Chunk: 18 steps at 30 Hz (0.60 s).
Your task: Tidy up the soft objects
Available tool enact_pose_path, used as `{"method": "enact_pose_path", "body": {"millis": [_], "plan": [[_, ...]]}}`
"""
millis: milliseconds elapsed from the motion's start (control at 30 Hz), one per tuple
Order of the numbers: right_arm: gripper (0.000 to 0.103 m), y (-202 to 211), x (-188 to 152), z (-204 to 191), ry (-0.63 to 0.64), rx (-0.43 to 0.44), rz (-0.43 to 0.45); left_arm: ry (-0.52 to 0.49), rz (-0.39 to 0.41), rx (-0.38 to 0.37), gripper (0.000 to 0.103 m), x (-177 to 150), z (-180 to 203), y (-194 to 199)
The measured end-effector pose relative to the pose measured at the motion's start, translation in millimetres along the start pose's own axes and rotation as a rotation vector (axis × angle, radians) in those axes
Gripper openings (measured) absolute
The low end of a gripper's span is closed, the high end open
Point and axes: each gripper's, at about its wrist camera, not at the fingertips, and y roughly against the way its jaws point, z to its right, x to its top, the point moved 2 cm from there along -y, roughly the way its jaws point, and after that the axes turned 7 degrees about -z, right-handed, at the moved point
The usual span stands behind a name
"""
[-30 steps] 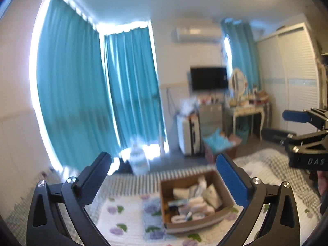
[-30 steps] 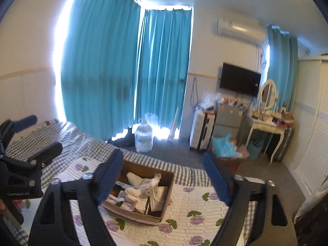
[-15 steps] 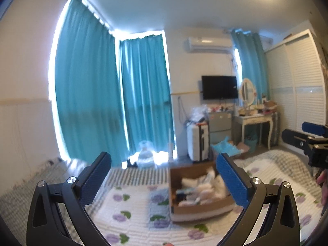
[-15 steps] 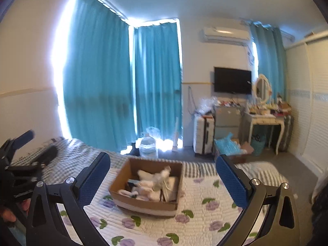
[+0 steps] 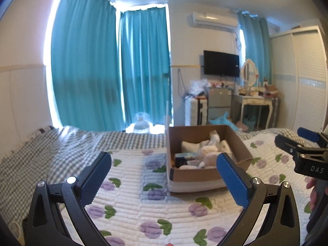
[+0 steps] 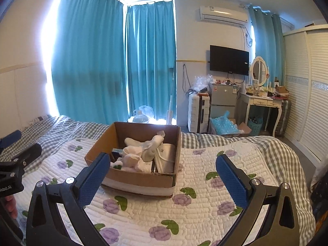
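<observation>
A bedroom with white walls and teal curtains (image 6: 114, 61) drawn across bright windows, daylight glowing at their edges and along the floor beneath them. A bed (image 6: 205, 215) fills the foreground, spread with a white quilt printed with purple flowers over a grey checked sheet. On the far wall hang an air conditioner (image 6: 223, 13) and a black television (image 6: 229, 60), above a white suitcase (image 6: 198, 112), a small grey fridge (image 6: 223, 100) and a white dressing table (image 6: 264, 102) with an oval mirror; a louvred white wardrobe (image 6: 303, 86) stands at the right.

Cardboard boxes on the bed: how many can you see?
1: the open brown cardboard box of white soft items sits on the floral quilt, ahead of both grippers.
</observation>
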Motion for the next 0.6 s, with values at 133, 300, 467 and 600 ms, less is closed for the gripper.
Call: {"method": "enact_pose_path", "body": {"millis": [133,300,467,600], "plan": [[0.103,4.1,-0.2,0.3,0.000,0.001,0.001,0.011,-0.008,-0.011,0.103,-3.8,-3.0,-2.6],[0.103,6.8,2.0,-3.7,0.013,0.004,0.005,0.008,-0.018,-0.016,0.103,-5.9,-3.0,-5.1],[0.103,5.6,0.9,-5.6,0.015,0.009,0.002,0.016,-0.027,-0.023,0.103,-7.1,-4.5,-7.4],[0.103,3.6,-0.6,-8.2,0.018,0.018,-0.004,0.018,-0.029,-0.028,0.103,-7.3,-5.3,-8.1]]}}
